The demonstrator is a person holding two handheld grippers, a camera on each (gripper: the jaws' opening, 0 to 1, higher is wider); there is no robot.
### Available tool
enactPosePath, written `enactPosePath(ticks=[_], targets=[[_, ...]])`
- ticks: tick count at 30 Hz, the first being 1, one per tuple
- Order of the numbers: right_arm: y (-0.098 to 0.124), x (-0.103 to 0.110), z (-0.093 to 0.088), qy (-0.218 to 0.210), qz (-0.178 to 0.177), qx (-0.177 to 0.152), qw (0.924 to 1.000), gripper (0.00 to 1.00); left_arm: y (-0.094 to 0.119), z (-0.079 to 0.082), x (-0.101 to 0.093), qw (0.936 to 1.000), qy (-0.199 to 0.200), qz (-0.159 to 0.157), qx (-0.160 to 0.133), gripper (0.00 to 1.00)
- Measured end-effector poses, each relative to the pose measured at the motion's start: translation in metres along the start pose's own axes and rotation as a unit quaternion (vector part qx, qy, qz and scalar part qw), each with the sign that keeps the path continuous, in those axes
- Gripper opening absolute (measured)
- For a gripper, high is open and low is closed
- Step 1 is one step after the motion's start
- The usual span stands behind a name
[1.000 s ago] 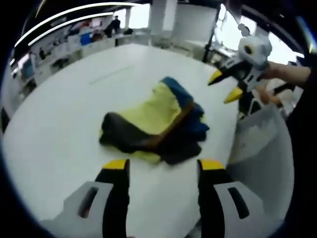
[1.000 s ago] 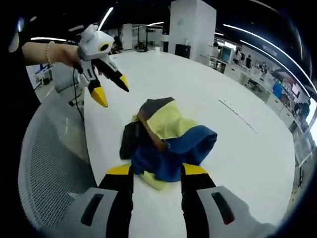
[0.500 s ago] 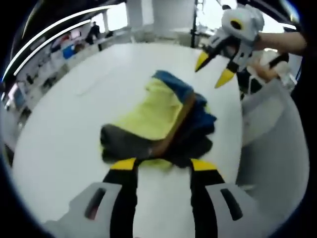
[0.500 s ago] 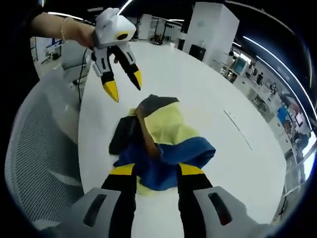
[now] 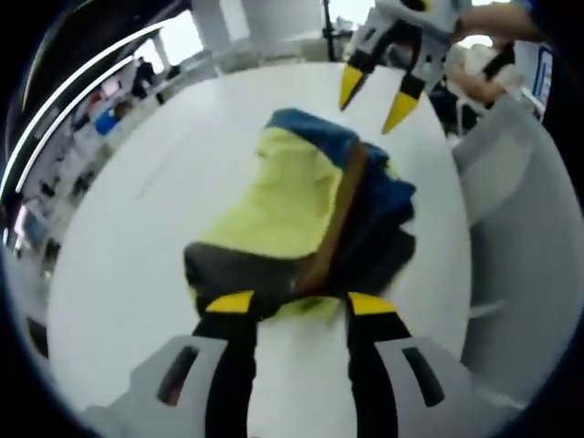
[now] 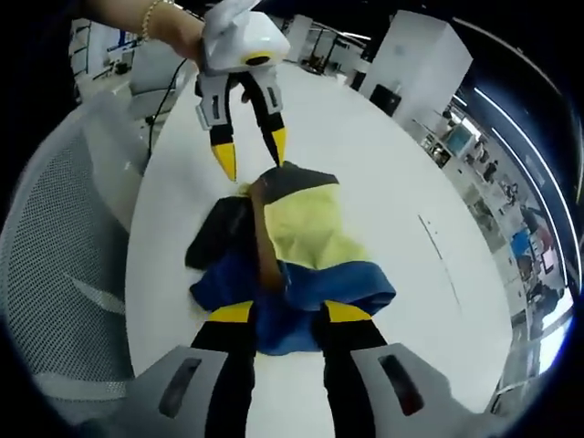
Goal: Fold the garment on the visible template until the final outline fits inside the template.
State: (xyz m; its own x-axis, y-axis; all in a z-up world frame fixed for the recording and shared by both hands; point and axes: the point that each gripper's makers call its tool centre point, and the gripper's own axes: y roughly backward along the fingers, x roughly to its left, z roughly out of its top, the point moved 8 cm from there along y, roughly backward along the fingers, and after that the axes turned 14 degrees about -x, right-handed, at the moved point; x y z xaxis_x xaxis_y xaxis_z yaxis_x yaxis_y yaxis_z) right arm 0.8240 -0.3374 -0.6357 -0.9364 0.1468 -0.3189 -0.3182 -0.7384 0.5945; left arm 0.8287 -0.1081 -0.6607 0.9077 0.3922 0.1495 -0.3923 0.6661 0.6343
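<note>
A crumpled garment [image 5: 297, 205] in yellow, blue and dark grey with a brown stripe lies bunched on the white table [image 5: 137, 228]. My left gripper [image 5: 299, 303] is open, its yellow tips at the garment's dark grey end. In the right gripper view the left gripper [image 6: 251, 153] hangs just over that dark end of the garment [image 6: 306, 233]. My right gripper [image 6: 288, 313] is open, its tips at the blue edge. In the left gripper view the right gripper [image 5: 374, 99] hovers above the blue end.
A grey mesh chair [image 6: 55, 274] stands against the table edge beside the garment, also seen as the chair [image 5: 525, 237]. A thin line mark [image 6: 438, 245] runs on the table [image 6: 392, 164] beyond the garment. A hand [image 6: 178, 26] holds the left gripper. Desks and people fill the background.
Both grippers have closed in on the garment from opposite ends; their tips now reach its edges. The garment itself has not moved.
</note>
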Motion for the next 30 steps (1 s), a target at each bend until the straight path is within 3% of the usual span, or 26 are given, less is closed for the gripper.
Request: enactPosePath(ticks=[4, 12, 19, 30], targets=[[-0.005, -0.001, -0.002, 0.001, -0.002, -0.002, 1.0000, 0.26, -0.004, 0.000, 0.003, 0.9997, 0.019, 0.003, -0.013, 0.31], [-0.016, 0.001, -0.009, 0.014, -0.001, 0.006, 0.9999, 0.23, -0.011, -0.012, 0.004, 0.9996, 0.026, 0.005, -0.003, 0.28], [-0.020, 0.001, -0.013, 0.015, -0.016, 0.003, 0.9997, 0.20, -0.016, -0.017, 0.004, 0.9993, 0.034, 0.009, -0.006, 0.19], [-0.022, -0.001, -0.009, 0.021, -0.018, -0.009, 0.9996, 0.16, -0.022, -0.015, 0.006, 0.9989, 0.043, 0.000, -0.019, 0.12]])
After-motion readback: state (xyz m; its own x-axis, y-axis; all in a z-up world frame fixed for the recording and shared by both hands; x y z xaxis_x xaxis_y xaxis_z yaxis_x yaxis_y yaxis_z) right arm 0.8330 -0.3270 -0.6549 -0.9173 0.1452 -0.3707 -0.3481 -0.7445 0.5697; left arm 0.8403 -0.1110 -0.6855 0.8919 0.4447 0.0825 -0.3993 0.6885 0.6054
